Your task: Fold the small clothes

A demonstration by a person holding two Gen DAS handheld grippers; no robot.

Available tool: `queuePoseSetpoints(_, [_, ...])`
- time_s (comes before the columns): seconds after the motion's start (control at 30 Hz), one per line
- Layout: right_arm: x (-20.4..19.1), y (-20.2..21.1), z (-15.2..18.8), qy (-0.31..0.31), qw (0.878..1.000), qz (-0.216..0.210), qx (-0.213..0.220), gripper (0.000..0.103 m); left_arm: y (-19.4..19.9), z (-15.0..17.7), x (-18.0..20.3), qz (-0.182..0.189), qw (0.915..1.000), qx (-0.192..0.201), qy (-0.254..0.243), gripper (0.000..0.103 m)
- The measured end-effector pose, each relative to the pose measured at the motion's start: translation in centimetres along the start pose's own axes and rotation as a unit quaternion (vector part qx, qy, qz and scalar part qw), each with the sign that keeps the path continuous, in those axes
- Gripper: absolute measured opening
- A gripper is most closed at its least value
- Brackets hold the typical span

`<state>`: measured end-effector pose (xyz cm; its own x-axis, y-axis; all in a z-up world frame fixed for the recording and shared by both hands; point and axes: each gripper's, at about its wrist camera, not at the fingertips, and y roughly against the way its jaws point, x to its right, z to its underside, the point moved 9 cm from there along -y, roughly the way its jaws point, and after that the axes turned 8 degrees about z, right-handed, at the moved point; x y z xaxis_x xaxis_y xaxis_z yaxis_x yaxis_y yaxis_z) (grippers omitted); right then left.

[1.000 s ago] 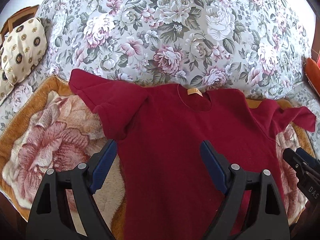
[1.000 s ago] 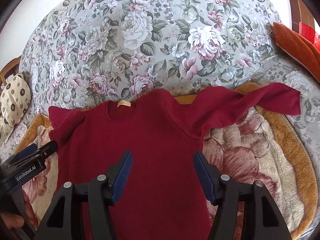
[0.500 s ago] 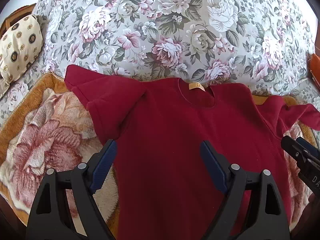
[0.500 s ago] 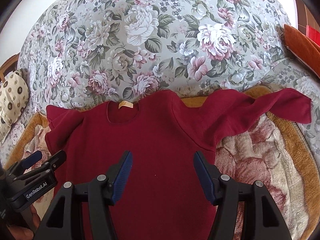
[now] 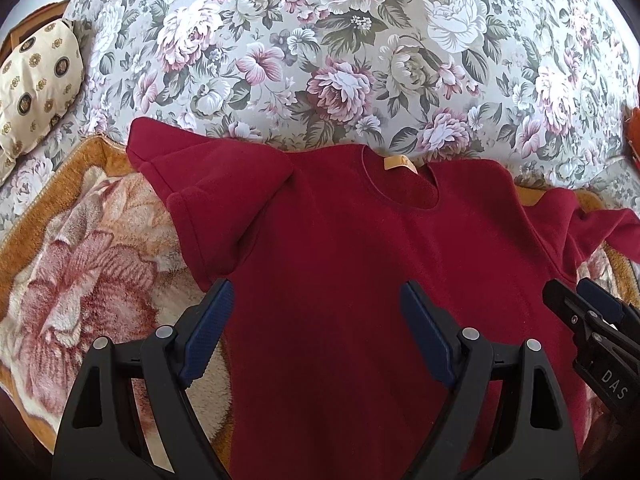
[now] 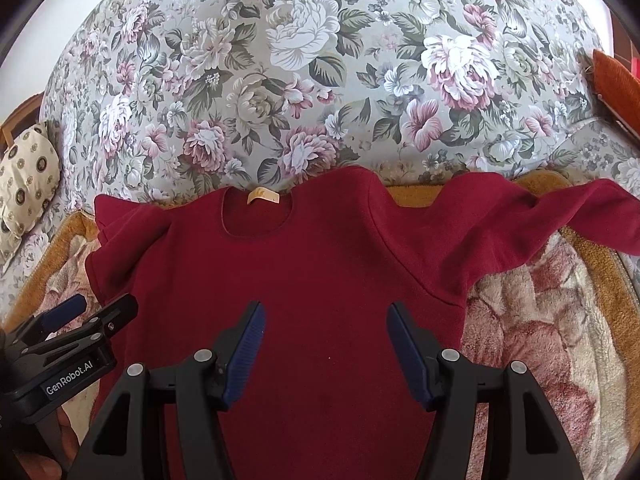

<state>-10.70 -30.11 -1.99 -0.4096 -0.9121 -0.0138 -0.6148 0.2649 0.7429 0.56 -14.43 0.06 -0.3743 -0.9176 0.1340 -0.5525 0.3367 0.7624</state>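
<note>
A dark red long-sleeved top [image 5: 352, 264] lies flat, front up, collar with a tan label [image 5: 398, 162] at the far side; it also shows in the right wrist view [image 6: 332, 264]. Its left sleeve [image 5: 192, 184] is folded short. Its right sleeve [image 6: 560, 216] stretches out to the right. My left gripper [image 5: 316, 300] is open and empty above the top's left side. My right gripper [image 6: 324, 316] is open and empty above the top's middle. Each gripper shows at the edge of the other's view.
The top rests on a fluffy blanket [image 5: 80, 272] with an orange border and rose print. Behind it rises a floral sofa back [image 5: 340, 48]. A cream patterned cushion [image 5: 36, 80] sits far left. An orange cushion [image 6: 616, 84] sits far right.
Both grippers have moved forward toward the collar, so the top looks larger and lower in view. The top itself has not moved. Both grippers stay open.
</note>
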Motion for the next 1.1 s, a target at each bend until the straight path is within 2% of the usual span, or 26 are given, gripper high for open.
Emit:
queuePoseSetpoints(0.3, [-0.6,-0.4,-0.5,0.0,1.0,-0.003,-0.006,0.061,-0.4,0.2,-0.1,0.001,1.0,-0.006,0.004,0.085])
queuePoseSetpoints(1.1, [-6.8,-2.3,-3.0,0.072,0.997,-0.013,-0.003,0.061,-1.4,0.5,-1.5,0.009,0.9993,-0.019,0.031,0.085])
